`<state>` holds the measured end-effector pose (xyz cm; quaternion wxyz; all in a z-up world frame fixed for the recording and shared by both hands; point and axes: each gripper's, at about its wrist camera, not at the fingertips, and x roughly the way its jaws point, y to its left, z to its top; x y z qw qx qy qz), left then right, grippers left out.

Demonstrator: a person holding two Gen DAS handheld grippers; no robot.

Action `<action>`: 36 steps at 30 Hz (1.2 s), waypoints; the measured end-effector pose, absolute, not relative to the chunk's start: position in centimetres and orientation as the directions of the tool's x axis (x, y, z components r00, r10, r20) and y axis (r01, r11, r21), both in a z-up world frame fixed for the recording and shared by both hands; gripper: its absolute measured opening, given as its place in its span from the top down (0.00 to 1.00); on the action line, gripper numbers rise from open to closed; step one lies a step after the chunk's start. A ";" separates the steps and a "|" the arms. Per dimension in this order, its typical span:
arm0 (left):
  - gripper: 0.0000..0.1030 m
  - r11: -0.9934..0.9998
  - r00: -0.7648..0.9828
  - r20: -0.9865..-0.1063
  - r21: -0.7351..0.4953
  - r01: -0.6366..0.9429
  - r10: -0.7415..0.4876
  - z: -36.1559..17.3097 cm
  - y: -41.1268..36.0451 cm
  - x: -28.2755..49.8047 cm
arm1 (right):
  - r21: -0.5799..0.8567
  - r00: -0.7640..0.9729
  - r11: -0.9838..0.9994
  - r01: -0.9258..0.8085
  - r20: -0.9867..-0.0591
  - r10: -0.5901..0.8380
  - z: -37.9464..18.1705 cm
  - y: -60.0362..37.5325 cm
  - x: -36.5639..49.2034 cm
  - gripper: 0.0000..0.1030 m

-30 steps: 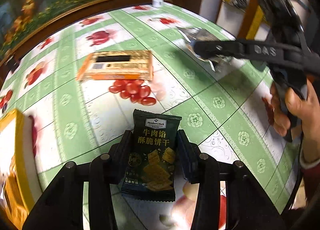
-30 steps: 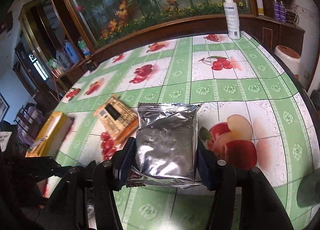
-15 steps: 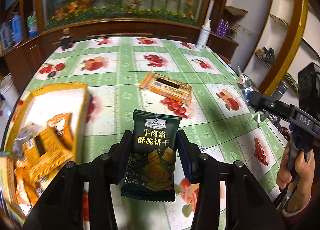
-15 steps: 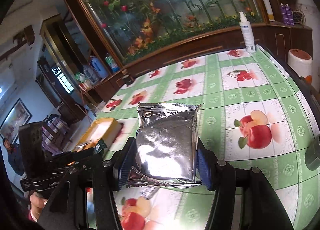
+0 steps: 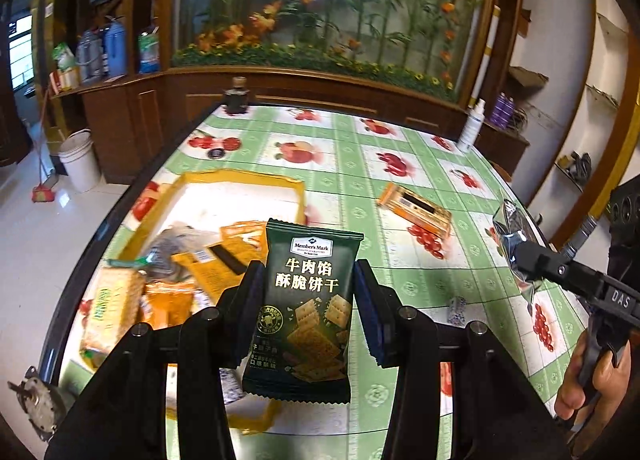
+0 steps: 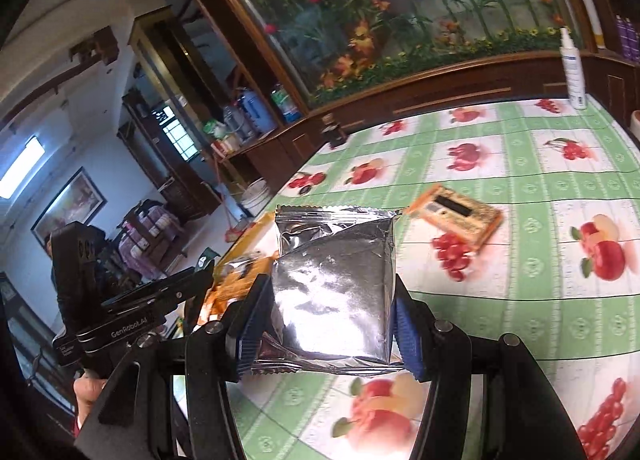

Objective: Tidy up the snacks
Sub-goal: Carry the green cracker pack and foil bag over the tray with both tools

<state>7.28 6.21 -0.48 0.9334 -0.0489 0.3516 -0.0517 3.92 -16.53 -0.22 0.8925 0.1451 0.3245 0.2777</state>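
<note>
My left gripper (image 5: 307, 300) is shut on a dark green cracker packet (image 5: 304, 312), held upright above the table. Behind and left of it lies a yellow box (image 5: 236, 195) with several orange and pale snack packs inside. My right gripper (image 6: 326, 300) is shut on a silver foil packet (image 6: 332, 292), also lifted off the table; the same foil packet (image 5: 510, 240) shows at the right of the left wrist view. An orange snack pack (image 5: 416, 209) lies flat on the cloth, also seen as the orange pack (image 6: 460, 215) beyond the foil.
The round table (image 5: 360, 163) has a green fruit-print cloth. A white spray bottle (image 5: 472, 127) stands at its far right edge, a dark jar (image 5: 237, 97) at the far edge. A white bucket (image 5: 78, 163) stands on the floor left. A hand (image 5: 592, 380) holds the right gripper.
Both grippers rose and swung left with their packets. The yellow box came into the left wrist view; the orange pack now lies off to the right.
</note>
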 end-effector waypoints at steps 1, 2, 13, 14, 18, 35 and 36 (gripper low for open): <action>0.58 0.992 0.753 -0.649 -0.120 0.041 -0.110 -0.5 6.7 7.1 | 0.432 0.630 0.802 -0.413 -0.501 0.594 -0.1 -15.8 3.8 0.44; 0.58 0.994 0.757 -0.647 -0.110 0.025 -0.091 -0.5 7.0 7.0 | 0.427 0.624 0.799 -0.424 -0.502 0.599 0.0 -15.1 3.7 0.44; 0.58 0.983 0.764 -0.632 -0.018 -0.181 0.129 -1.0 11.4 5.3 | 0.422 0.524 0.721 -0.550 -0.498 0.691 -0.2 -7.9 3.4 0.44; 0.58 0.981 0.763 -0.629 -0.007 -0.196 0.148 -1.1 11.7 5.2 | 0.420 0.516 0.715 -0.559 -0.499 0.696 -0.2 -7.3 3.3 0.44; 0.58 0.971 0.754 -0.628 0.009 -0.239 0.191 -1.5 12.9 5.0 | 0.405 0.484 0.690 -0.600 -0.504 0.716 -0.2 -4.5 3.4 0.44; 0.58 0.955 0.739 -0.631 0.007 -0.298 0.235 -2.4 15.6 4.5 | 0.391 0.411 0.648 -0.654 -0.536 0.738 -1.7 1.5 3.8 0.44; 0.58 0.954 0.738 -0.632 0.007 -0.299 0.236 -2.4 15.6 4.5 | 0.389 0.409 0.647 -0.656 -0.536 0.738 -1.7 1.7 3.8 0.44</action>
